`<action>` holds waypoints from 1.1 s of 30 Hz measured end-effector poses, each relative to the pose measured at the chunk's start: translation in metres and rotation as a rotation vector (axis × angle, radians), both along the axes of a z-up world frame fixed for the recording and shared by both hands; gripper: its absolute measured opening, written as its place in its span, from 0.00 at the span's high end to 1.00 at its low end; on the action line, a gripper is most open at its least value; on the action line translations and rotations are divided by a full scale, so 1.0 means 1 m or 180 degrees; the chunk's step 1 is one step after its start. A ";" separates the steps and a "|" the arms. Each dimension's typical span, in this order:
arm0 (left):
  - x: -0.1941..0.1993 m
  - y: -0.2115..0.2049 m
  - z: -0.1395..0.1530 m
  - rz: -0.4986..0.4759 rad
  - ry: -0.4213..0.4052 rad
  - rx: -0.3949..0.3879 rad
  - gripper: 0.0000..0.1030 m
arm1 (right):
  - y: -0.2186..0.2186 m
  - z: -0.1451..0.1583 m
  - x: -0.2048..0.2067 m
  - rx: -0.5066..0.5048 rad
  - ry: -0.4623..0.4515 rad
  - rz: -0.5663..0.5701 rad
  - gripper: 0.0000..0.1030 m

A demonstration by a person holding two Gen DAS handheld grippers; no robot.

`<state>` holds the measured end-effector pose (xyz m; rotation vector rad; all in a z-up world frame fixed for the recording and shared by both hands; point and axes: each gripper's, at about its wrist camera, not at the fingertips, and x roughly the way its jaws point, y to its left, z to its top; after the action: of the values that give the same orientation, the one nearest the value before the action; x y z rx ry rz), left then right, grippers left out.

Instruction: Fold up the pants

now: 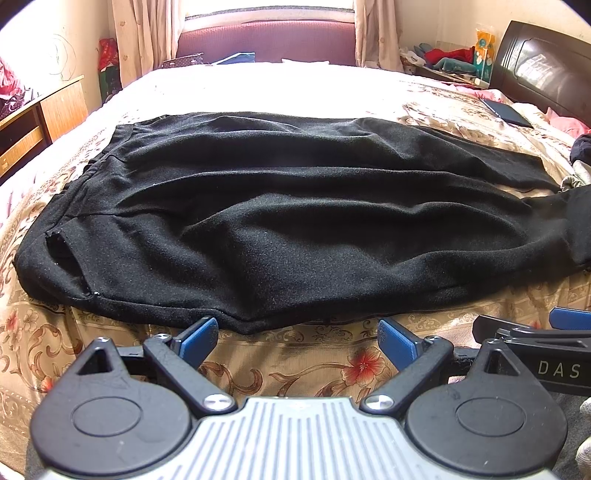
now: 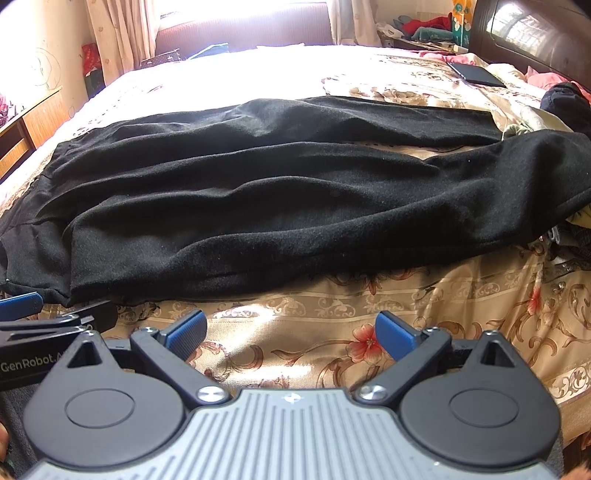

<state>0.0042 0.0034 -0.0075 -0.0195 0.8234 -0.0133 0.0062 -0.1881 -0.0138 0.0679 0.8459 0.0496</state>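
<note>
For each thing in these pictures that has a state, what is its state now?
Black pants: unfolded, spread flat across the bed, legs apart at the right.
Left hand-held gripper: open, empty, near the pants' front edge.
Right hand-held gripper: open, empty, over the bedspread.

black pants (image 1: 280, 221) lie on a bedspread (image 2: 295, 332) of tan and cream with brown scrolls and red flowers. both grippers are black with blue finger pads (image 1: 199, 336) and ribbed grey bodies. behind, a dark brown headboard (image 1: 546, 70), cream curtains (image 1: 136, 33).
</note>
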 end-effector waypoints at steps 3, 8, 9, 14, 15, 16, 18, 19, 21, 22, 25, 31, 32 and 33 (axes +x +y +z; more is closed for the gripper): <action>0.000 0.000 0.000 -0.0001 -0.0001 0.0001 0.00 | 0.000 0.001 -0.001 0.0002 -0.0002 0.0005 0.06; 0.000 0.000 0.000 0.0000 0.0003 -0.0006 0.00 | 0.000 0.003 -0.001 0.0003 0.0002 0.0003 0.06; 0.000 0.000 -0.001 0.0000 0.0006 -0.0007 0.00 | 0.000 0.002 -0.001 0.0003 0.0001 0.0003 0.06; 0.000 0.001 -0.001 -0.0002 0.0014 -0.0004 0.00 | 0.001 0.003 -0.001 0.0001 0.0005 0.0004 0.06; 0.000 0.001 -0.001 -0.0002 0.0015 -0.0003 0.00 | 0.001 0.003 0.000 0.0000 0.0006 0.0003 0.06; 0.000 0.001 -0.002 -0.0002 0.0015 -0.0002 0.00 | 0.001 0.003 0.000 -0.0001 0.0007 0.0003 0.06; 0.000 0.001 -0.001 -0.0004 0.0017 -0.0003 0.00 | 0.001 0.002 -0.001 -0.0002 0.0009 0.0003 0.06; 0.000 0.002 -0.002 -0.0004 0.0017 -0.0003 0.00 | 0.001 0.003 0.000 -0.0001 0.0007 0.0003 0.06; 0.000 0.001 -0.001 -0.0003 0.0017 -0.0002 0.00 | 0.001 0.002 -0.001 -0.0001 0.0008 0.0003 0.06; 0.000 0.001 -0.001 -0.0003 0.0016 -0.0002 0.00 | 0.001 0.003 0.000 -0.0002 0.0008 0.0003 0.06; 0.000 0.001 -0.001 -0.0003 0.0017 -0.0004 0.00 | 0.001 0.003 0.000 -0.0001 0.0010 0.0000 0.06; 0.000 0.001 -0.001 -0.0004 0.0009 0.0004 0.00 | 0.001 0.001 0.000 -0.0002 0.0007 -0.0002 0.06; 0.000 0.001 -0.001 -0.0004 0.0007 0.0008 0.00 | 0.001 0.000 0.000 0.0000 0.0009 -0.0002 0.06; 0.001 0.001 -0.001 -0.0003 0.0007 0.0009 0.00 | 0.001 0.001 0.000 0.0002 0.0013 -0.0003 0.06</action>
<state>0.0048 0.0040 -0.0083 -0.0164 0.8256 -0.0130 0.0061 -0.1876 -0.0128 0.0691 0.8500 0.0490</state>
